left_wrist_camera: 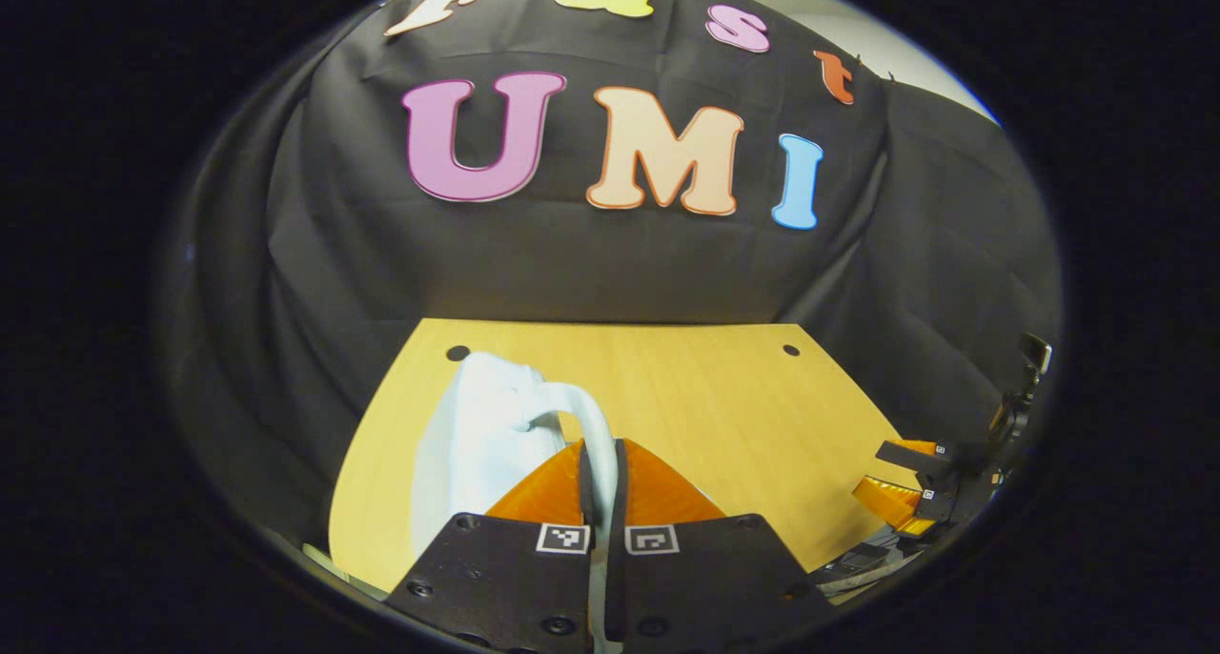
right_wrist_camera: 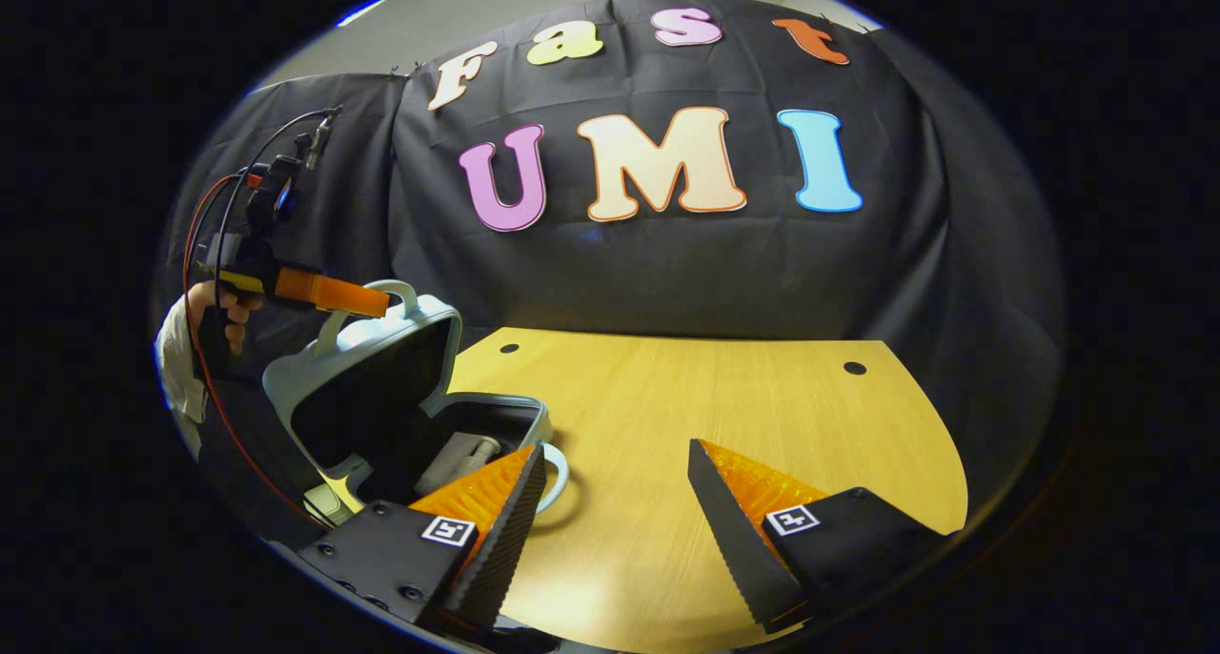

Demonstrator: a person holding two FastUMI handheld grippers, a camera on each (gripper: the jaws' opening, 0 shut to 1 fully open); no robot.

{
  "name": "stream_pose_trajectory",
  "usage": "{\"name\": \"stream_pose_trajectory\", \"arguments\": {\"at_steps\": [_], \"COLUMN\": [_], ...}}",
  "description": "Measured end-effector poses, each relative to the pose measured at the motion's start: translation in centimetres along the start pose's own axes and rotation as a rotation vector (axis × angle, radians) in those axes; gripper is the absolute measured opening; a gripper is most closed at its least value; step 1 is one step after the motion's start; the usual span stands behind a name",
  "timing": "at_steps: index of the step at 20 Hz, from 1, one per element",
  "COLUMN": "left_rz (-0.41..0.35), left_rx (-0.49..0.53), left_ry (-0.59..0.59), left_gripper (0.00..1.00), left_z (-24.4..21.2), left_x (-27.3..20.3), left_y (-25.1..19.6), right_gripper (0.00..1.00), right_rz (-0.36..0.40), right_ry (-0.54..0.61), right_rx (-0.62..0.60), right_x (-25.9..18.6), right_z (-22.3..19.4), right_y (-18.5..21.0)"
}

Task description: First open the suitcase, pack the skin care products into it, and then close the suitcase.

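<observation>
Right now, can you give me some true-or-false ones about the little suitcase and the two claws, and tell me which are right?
1. The suitcase has its lid up. True.
2. The left claw is wide open and holds nothing. False: its fingers are pinched on the lid handle.
3. The right claw is open, over the wooden table. True.
4. The suitcase is bright red. False: it is pale blue-white.
5. A pale bottle lies inside the suitcase. True.
6. The right claw grips the bottle. False: nothing is between its fingers.
</observation>
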State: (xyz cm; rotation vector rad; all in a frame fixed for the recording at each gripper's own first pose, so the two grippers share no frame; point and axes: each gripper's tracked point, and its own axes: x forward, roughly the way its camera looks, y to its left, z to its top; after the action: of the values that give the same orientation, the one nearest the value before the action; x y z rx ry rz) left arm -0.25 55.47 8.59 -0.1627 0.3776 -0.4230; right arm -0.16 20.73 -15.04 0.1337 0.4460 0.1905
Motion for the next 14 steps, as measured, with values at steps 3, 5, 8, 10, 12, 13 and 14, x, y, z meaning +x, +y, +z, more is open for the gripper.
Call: {"name": "stream_pose_trajectory", "arguments": {"at_steps": [3,5,8,10,12,13,14], "left_rz": [-0.051,-0.07,-0.087,-0.092,-0.081,-0.085,-0.087], "left_rx": [0.005,0.016,0.04,0.056,0.062,0.076,0.092], "left_ry": [0.044,0.084,0.157,0.201,0.194,0.167,0.134], "left_gripper": [0.0,0.0,0.01,0.01,0.1,0.24,0.41], "left_z": [-1.9,-3.4,-5.9,-7.5,-7.7,-7.3,-6.5], "left_x": [2.0,3.3,5.3,6.3,6.7,7.1,7.2], "left_y": [-2.7,-4.2,-6.5,-7.6,-8.3,-9.0,-9.8], "right_gripper": [0.95,0.95,0.95,0.95,0.94,0.94,0.95], "right_rz": [-0.026,-0.041,-0.066,-0.079,-0.091,-0.1,-0.108], "right_ry": [-0.001,0.001,0.003,0.008,0.009,0.005,0.0], "right_rx": [0.01,0.012,0.013,0.017,0.016,0.012,0.009], "right_x": [-0.7,-1.1,-1.7,-2.0,-2.4,-2.5,-2.6], "right_z": [-0.1,-0.3,-0.4,-0.6,-0.7,-0.5,-0.4], "right_y": [-1.4,-2.2,-3.7,-4.4,-5.1,-5.5,-5.9]}}
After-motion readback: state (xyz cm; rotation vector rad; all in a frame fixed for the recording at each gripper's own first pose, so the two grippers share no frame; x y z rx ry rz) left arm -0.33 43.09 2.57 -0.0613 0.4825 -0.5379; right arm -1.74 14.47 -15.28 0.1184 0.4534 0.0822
